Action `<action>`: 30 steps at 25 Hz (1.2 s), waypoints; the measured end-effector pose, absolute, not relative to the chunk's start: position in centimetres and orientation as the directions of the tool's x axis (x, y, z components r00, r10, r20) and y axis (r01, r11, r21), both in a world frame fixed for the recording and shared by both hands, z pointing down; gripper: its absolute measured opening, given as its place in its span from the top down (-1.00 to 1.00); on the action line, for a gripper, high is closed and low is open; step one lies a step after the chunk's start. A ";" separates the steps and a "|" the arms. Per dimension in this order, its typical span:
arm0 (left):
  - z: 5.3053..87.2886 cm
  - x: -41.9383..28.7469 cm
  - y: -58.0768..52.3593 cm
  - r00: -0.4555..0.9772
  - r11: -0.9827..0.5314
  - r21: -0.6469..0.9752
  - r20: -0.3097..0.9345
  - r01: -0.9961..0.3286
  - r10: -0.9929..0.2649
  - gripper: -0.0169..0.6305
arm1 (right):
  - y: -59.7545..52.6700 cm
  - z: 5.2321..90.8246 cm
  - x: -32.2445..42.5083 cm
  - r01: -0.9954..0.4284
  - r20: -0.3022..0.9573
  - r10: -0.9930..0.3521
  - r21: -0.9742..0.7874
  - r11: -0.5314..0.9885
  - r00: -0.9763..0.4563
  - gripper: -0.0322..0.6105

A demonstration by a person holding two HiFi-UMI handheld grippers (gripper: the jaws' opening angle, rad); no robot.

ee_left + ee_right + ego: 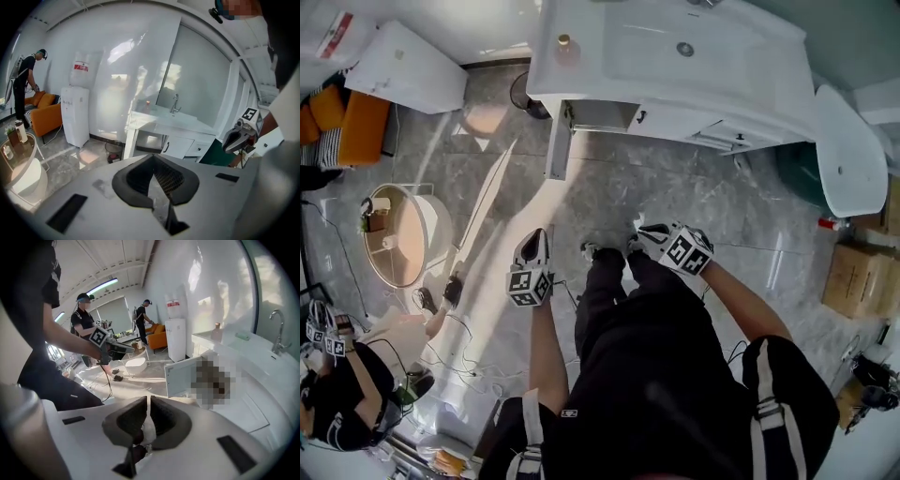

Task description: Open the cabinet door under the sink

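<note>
Currently both grippers are held in the air above the marble floor (694, 202), in front of the person's legs and well apart from the vanity. The left gripper (534, 240) is clenched: in its own view the two dark pads (140, 176) meet along one line, with nothing between them. The right gripper (644, 232) is also closed and empty; in its view the pads (126, 420) leave only a hairline slit and appear to touch. The cabinet door (558, 141) under the sink (675, 47) stands swung out from the left end of the vanity, seen edge-on from the head view and as a flat white panel in the right gripper view. Behind it the open compartment (600, 114) shows a pale interior. Just beside that, the neighbouring door with the dark handle (642, 117) is flush and closed. A small bottle (565, 49) stands on the counter's left corner. A dark round bin (525, 94), probably for waste, sits on the floor beside the vanity's left end. The faucet (176, 103) rises at the back of the basin. A water dispenser (75, 115) stands against the wall to the left of the vanity.
</note>
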State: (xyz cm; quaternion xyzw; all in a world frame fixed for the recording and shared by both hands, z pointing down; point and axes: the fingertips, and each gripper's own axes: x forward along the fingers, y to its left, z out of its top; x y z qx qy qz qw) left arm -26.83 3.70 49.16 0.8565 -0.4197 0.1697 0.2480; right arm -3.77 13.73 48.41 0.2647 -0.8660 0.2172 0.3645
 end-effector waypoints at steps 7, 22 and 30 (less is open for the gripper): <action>42.5 -19.3 9.3 0.735 -0.672 0.319 0.421 -0.669 -0.532 0.90 | 13.1 44.1 -1.2 -0.674 0.684 -0.425 -0.132 0.727 -0.592 0.66; 37.5 -14.2 13.3 0.749 -0.689 0.298 0.320 -0.661 -0.580 0.90 | 14.6 40.3 2.6 -0.742 0.606 -0.548 -0.107 0.662 -0.577 0.66; 37.5 -12.4 14.9 0.759 -0.705 0.293 0.349 -0.646 -0.550 0.90 | 14.9 39.9 3.9 -0.732 0.590 -0.557 -0.087 0.676 -0.584 0.66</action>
